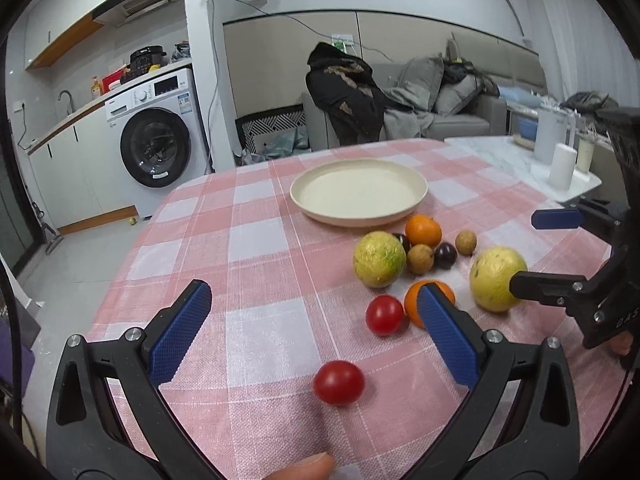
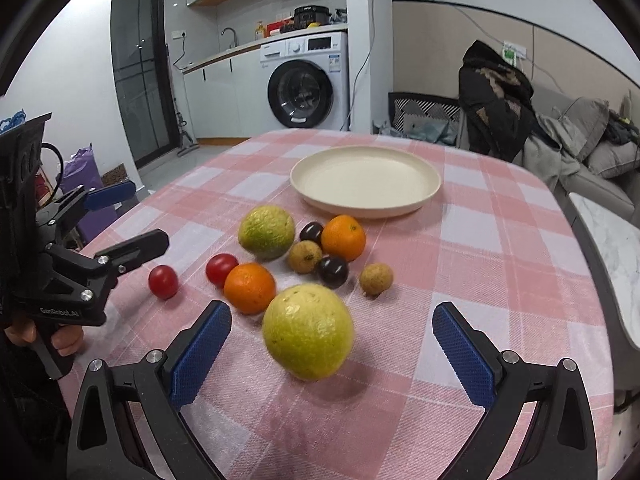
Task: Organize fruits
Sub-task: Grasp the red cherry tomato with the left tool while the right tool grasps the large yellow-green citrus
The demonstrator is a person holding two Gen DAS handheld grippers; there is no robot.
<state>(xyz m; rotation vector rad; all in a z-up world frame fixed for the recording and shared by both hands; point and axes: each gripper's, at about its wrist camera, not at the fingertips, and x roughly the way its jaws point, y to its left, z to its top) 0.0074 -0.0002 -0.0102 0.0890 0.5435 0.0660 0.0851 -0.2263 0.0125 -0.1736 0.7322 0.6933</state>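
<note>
Scene: a worktop (image 2: 500, 240) under a pink-and-white checked cloth, with an empty cream plate (image 2: 365, 178) at its far side and loose fruit in front of it.
Fruit: all of it lies on the cloth, none on the plate. Two yellow-green guavas (image 2: 308, 330) (image 2: 266, 232), two oranges (image 2: 250, 287) (image 2: 343, 237), two red cherry tomatoes (image 2: 163, 281) (image 2: 220, 268), two dark plums (image 2: 333, 271) (image 2: 311, 232) and two small brown longans (image 2: 376, 279) (image 2: 305, 256).
Left gripper (image 1: 316, 332): fingers spread wide and empty, low over the cloth, with the nearest tomato (image 1: 339, 382) lying between them.
Right gripper (image 2: 332, 356): fingers also spread and empty, bracketing the near guava without touching it.
Step, as judged: both tools lined up for a first pick; nothing moved to the plate yet.
Risk: round fruit on cloth rolls easily. A finger that nudges the guava before closing could send it into the near orange and the tomatoes, scattering the cluster. The tomato is small and soft; an off-centre or hard pinch could squirt it sideways or split it. The two grippers work close together and could collide.
Writing: "GenRobot.AI" is legible on the left gripper's body in the right wrist view. Letters on the right gripper's body in the left wrist view are cut off, and the washing machine (image 2: 306, 80) labels are too small to read.
</note>
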